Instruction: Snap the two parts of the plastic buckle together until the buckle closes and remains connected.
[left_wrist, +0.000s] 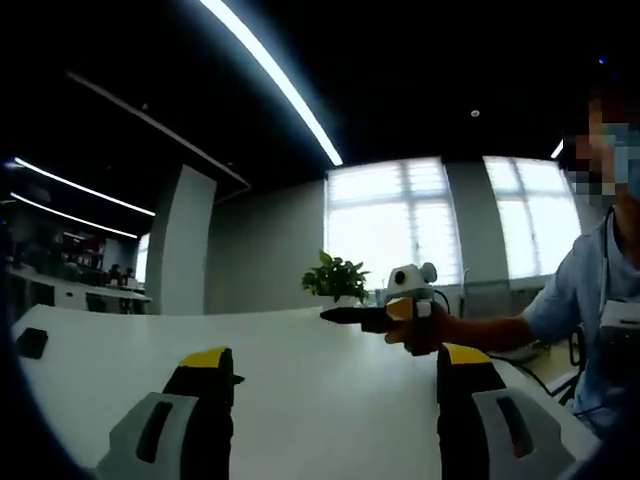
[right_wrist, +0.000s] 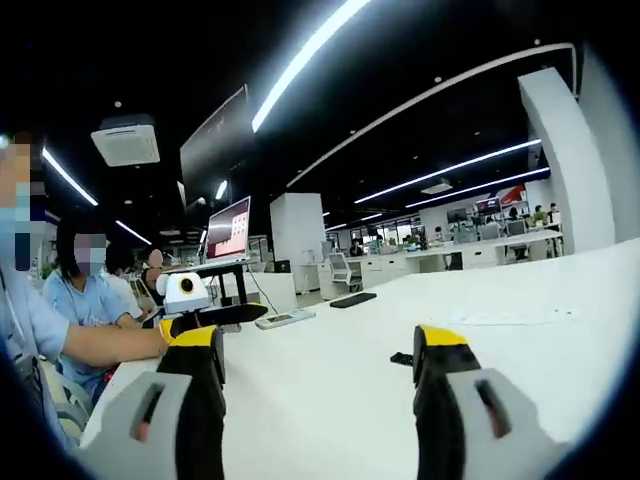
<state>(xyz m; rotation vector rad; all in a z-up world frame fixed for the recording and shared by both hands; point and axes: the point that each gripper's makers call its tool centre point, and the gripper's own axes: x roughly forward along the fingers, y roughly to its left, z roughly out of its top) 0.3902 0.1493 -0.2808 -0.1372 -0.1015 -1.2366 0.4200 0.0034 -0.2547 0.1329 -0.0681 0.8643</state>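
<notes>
My left gripper (left_wrist: 335, 360) is open above a white table (left_wrist: 330, 420), with nothing between its yellow-tipped jaws. A small black piece (left_wrist: 238, 379), perhaps a buckle part, peeks out beside the left jaw; most of it is hidden. My right gripper (right_wrist: 318, 340) is open too and holds nothing. Another small black piece (right_wrist: 401, 358) lies on the table (right_wrist: 320, 410) just inside its right jaw. In each view the other gripper, held in a person's hand, hovers over the table: the right gripper (left_wrist: 355, 317) in the left gripper view and the left gripper (right_wrist: 225, 314) in the right gripper view.
A flat black object (left_wrist: 32, 342) lies at the table's far left edge. A potted plant (left_wrist: 335, 278) stands at the back. A white remote (right_wrist: 285, 319) and a dark keyboard (right_wrist: 354, 299) lie farther off, near a monitor (right_wrist: 229, 229). A seated person (right_wrist: 90, 290) is behind.
</notes>
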